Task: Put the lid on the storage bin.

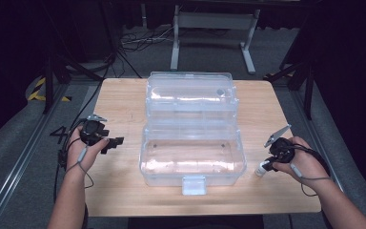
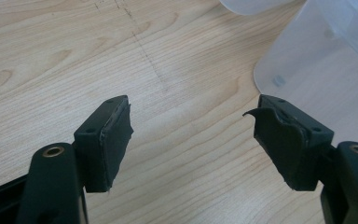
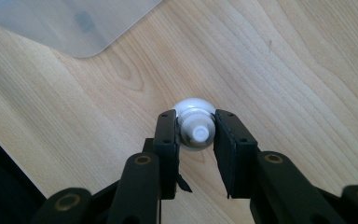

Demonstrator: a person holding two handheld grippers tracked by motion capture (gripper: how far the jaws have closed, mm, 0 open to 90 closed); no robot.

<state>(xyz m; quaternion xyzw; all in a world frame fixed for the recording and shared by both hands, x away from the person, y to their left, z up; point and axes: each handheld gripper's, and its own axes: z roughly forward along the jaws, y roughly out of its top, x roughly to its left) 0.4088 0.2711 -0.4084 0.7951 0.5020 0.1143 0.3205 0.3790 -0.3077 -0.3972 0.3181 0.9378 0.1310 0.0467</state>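
My right gripper pinches the small white bottle near the table's right edge; I'd lift straight, clearing the open clear box. Left gripper gapes empty.

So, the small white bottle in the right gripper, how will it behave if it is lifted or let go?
The bottle looks round and smooth, so it may slip between the right gripper's flat pads. It seems small and probably light. If released on its side on the table, its round body would likely roll.
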